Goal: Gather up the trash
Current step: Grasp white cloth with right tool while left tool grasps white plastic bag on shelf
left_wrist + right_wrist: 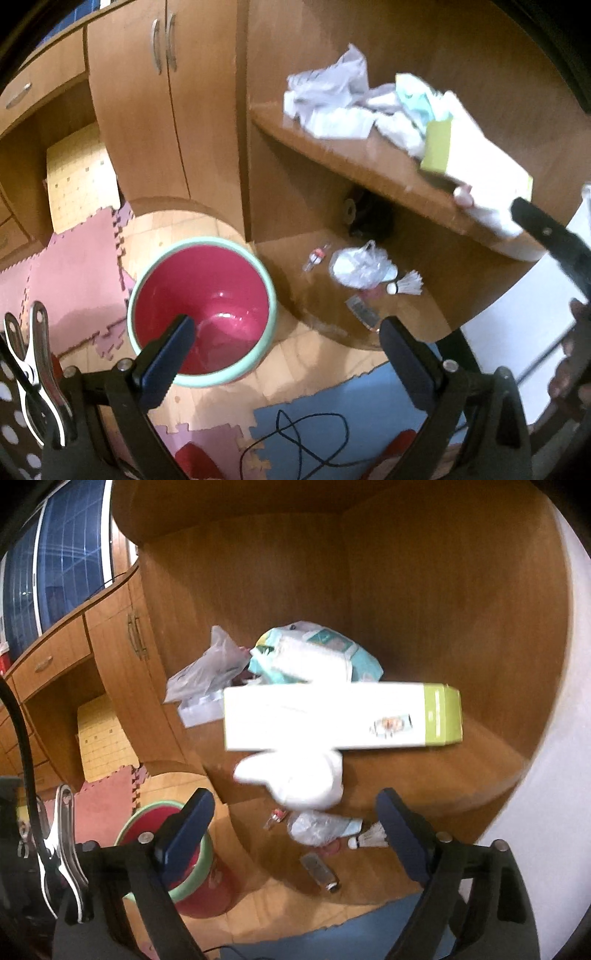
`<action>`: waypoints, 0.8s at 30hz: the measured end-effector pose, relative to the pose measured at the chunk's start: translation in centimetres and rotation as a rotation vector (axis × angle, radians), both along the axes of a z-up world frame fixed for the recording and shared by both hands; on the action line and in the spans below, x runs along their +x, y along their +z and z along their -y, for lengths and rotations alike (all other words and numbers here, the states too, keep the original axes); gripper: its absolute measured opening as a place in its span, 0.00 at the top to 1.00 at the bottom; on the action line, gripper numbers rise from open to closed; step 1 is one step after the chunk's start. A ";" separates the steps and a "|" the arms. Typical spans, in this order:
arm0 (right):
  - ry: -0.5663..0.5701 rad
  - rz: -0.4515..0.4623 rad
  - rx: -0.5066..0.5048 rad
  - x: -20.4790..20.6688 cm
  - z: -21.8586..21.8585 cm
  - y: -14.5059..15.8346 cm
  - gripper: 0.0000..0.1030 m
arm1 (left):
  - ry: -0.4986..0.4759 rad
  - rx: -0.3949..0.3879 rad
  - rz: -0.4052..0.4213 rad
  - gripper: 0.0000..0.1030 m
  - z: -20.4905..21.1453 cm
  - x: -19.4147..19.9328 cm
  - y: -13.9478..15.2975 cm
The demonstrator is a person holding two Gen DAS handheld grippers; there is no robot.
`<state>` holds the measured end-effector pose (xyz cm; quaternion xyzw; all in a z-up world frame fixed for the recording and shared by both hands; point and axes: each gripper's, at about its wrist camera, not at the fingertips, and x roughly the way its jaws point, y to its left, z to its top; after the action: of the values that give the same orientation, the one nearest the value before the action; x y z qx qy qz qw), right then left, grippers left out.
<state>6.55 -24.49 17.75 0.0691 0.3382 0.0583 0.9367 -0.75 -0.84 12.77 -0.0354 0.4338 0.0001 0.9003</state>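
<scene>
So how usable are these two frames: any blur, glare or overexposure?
Left wrist view: strong fisheye bend, dark corners, motion blur on the upper-shelf litter, glare inside the red bin. Right wrist view: the white-and-green box and the white wad below it are smeared and blown out; the shuttlecock stays readable.

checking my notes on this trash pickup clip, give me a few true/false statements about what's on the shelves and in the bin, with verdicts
1. The red bin with the pale green rim stands on the floor and looks empty inside. True.
2. The white and green box lies on the lower shelf. False: it lies on the upper shelf, in front of the crumpled bags.
3. A shuttlecock lies on the lower shelf beside a clear plastic bag. True.
4. The right gripper is clamped on the box. False: its jaws stand wide apart with nothing between them.
5. The left gripper is open and holds nothing. True.
</scene>
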 end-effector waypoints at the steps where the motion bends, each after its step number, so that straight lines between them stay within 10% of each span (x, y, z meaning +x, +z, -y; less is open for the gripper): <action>1: -0.003 0.001 -0.001 0.7 0.2 0.1 0.12 | -0.005 0.002 0.008 0.01 0.1 0.2 0.5; 24: 0.032 -0.052 0.108 4.8 2.0 -1.5 0.69 | -0.012 0.018 0.076 0.01 0.8 10.6 5.4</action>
<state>11.35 -26.52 16.22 0.1156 0.3599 0.0894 0.9215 9.86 -1.64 18.16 -0.0247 0.3997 -0.0027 0.9163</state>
